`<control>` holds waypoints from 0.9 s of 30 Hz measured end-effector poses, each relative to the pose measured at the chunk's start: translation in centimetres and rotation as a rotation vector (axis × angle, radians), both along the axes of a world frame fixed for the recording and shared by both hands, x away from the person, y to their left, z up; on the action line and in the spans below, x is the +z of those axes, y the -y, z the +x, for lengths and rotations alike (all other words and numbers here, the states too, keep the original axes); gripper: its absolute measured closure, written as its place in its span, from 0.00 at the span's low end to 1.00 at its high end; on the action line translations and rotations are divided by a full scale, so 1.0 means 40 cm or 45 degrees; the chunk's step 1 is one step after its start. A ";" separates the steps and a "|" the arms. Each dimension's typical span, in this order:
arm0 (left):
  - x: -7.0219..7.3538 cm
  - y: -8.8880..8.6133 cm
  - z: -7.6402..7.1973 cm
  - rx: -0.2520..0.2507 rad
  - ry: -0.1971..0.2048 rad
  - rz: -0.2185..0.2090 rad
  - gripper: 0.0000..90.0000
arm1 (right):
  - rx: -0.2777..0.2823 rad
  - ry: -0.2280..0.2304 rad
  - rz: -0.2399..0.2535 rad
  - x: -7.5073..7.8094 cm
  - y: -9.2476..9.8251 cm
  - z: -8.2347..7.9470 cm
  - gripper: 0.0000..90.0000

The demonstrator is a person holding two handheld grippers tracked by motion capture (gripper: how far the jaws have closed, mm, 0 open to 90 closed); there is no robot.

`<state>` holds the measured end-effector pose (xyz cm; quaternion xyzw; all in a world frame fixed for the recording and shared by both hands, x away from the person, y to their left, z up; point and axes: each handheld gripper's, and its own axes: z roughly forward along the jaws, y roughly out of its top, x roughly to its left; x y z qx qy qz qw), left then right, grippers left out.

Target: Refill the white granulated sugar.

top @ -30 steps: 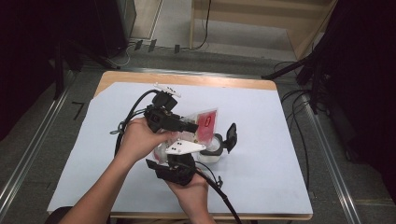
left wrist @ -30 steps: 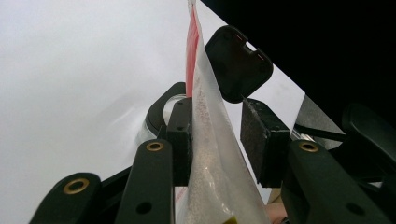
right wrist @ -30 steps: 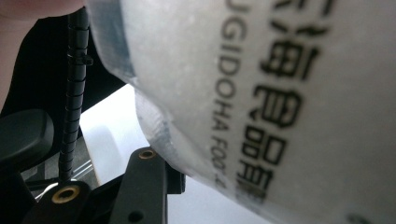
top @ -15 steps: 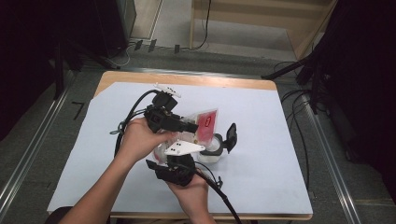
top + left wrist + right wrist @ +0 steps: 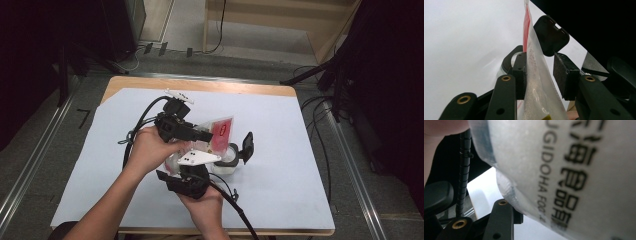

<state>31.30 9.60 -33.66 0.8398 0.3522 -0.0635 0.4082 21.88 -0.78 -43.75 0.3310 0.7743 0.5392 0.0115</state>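
Nothing has moved: pouch (image 5: 534, 82) stands between the left tongs (image 5: 540, 75), still apart; right tongs' state unclear.

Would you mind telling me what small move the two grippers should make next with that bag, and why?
Probably tilt the bag further toward the open jar. The left gripper has it between its jaws, one pad touching, above the jar's mouth, whose lid is flipped back.

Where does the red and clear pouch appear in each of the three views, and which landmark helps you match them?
High view: the pouch stands at table centre, above the hands.
Left gripper view: it rises up the middle, between the jaws.
Right gripper view: its printed clear film covers the upper right.
Shared landmark: the black flip lid, also seen in the left gripper view.
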 end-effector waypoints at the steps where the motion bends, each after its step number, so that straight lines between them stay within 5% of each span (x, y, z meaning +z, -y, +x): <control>1: 0.001 0.000 0.000 0.001 -0.002 0.002 0.72 | 0.002 -0.007 0.003 0.001 0.002 0.001 0.71; 27: -0.001 0.000 0.000 0.002 0.005 -0.002 0.73 | 0.008 0.027 -0.033 0.000 -0.001 -0.001 0.70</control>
